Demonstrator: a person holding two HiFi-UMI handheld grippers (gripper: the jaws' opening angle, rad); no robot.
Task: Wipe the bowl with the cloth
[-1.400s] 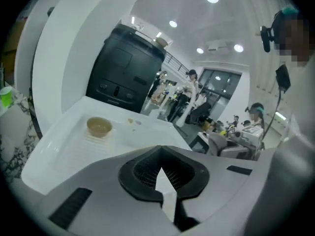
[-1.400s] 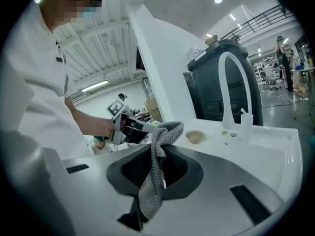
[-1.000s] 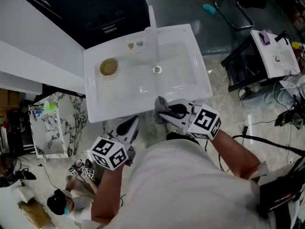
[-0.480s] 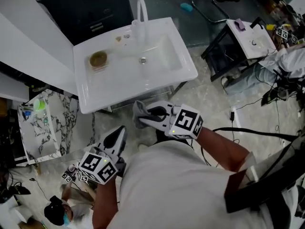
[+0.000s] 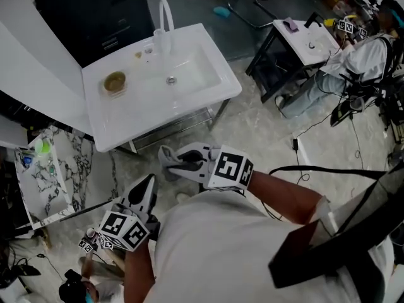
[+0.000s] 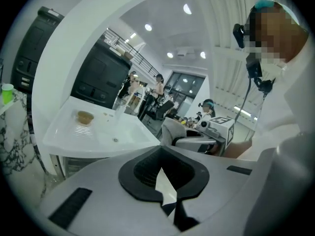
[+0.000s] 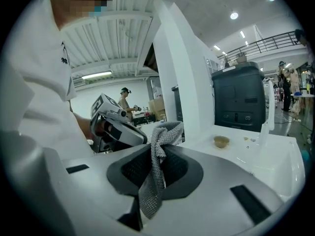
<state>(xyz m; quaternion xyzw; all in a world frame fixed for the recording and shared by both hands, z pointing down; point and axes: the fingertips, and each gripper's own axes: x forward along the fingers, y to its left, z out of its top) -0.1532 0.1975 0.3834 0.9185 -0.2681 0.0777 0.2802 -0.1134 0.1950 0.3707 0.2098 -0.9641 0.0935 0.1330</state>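
Jaws of the right gripper (image 7: 153,178) clench the grey knitted cloth (image 7: 165,134); the left gripper (image 6: 165,181) is closed, empty. The small round brown bowl (image 5: 115,81) sits on the white sink bench (image 5: 151,120), well apart from both; I'd steady its rim before wiping inside.

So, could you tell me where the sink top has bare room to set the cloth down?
The ribbed drainboard between the bowl and the front rim of the sink is bare, as is the basin right of the drain. The back edge is crowded: the faucet and small bits sit there.
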